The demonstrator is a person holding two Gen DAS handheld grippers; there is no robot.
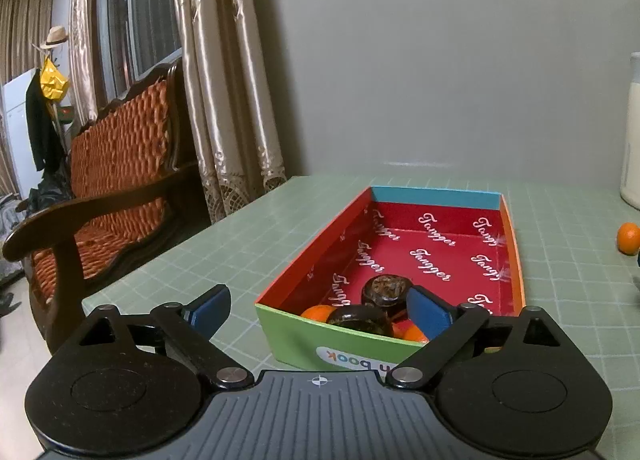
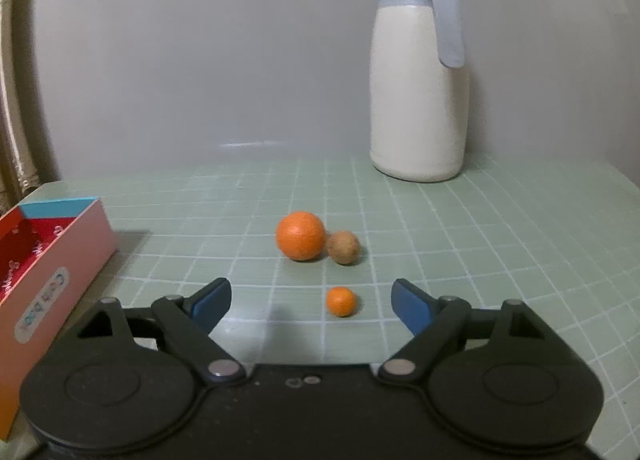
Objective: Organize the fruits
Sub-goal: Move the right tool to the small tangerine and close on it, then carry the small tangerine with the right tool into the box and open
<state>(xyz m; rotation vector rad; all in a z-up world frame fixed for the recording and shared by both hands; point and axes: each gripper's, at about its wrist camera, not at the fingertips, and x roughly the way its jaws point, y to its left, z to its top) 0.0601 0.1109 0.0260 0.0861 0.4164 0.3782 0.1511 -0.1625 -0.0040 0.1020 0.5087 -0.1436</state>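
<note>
A colourful open box [image 1: 456,193] with a red printed lining holds two dark round fruits [image 1: 386,290] and orange fruits [image 1: 318,312] at its near end. My left gripper [image 1: 318,312] is open and empty over the box's near green wall. In the right wrist view the box [image 2: 76,244] is at the left. A large orange [image 2: 300,235], a tan round fruit [image 2: 342,246] touching it, and a small orange [image 2: 341,301] lie on the green grid table. My right gripper [image 2: 311,302] is open and empty, with the small orange between its fingertips, nearer the right one.
A white jug with a grey lid and handle [image 2: 418,72] stands at the back right by the grey wall. An orange fruit [image 1: 628,237] shows at the right edge of the left view. A wooden sofa [image 1: 116,180] and curtains [image 1: 224,72] are left of the table.
</note>
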